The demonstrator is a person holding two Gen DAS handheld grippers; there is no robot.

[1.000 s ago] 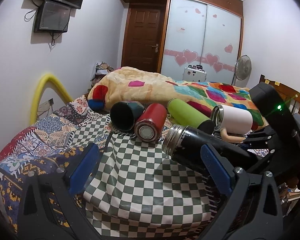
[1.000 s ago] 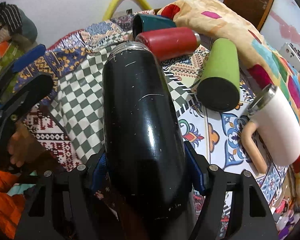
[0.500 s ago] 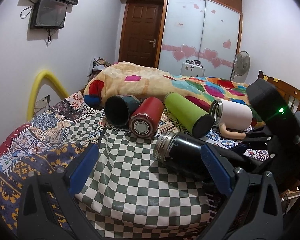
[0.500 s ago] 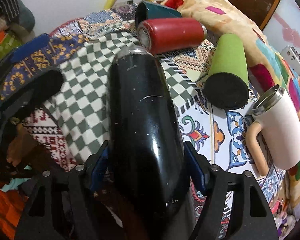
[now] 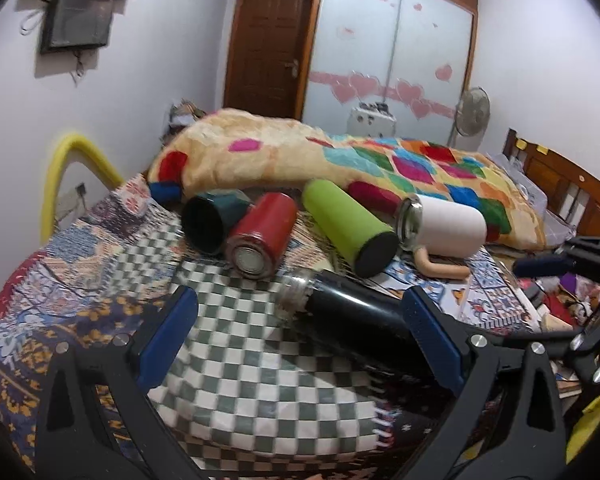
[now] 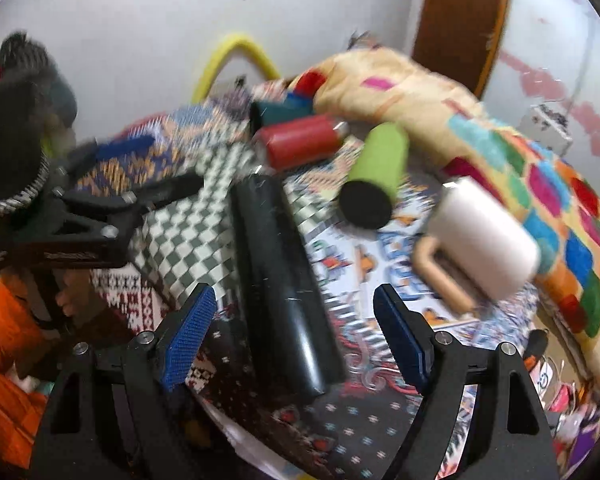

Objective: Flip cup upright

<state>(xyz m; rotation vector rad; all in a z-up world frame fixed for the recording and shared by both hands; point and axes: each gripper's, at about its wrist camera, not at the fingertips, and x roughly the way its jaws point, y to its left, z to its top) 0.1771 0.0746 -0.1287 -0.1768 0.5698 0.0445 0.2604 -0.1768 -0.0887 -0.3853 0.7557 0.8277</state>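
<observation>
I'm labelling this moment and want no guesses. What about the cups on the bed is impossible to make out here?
- Black flask: its base is hidden behind the left gripper finger in the left wrist view.
- Black flask mouth: smeared by motion blur in the right wrist view.
- Teal cup: mostly hidden behind the red cup in the right wrist view.
- White mug: its rim is blurred in the right wrist view.

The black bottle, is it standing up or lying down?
Lying down. The black bottle rests lengthwise on the bed, between the open fingers of the right gripper, which do not touch it.
</observation>
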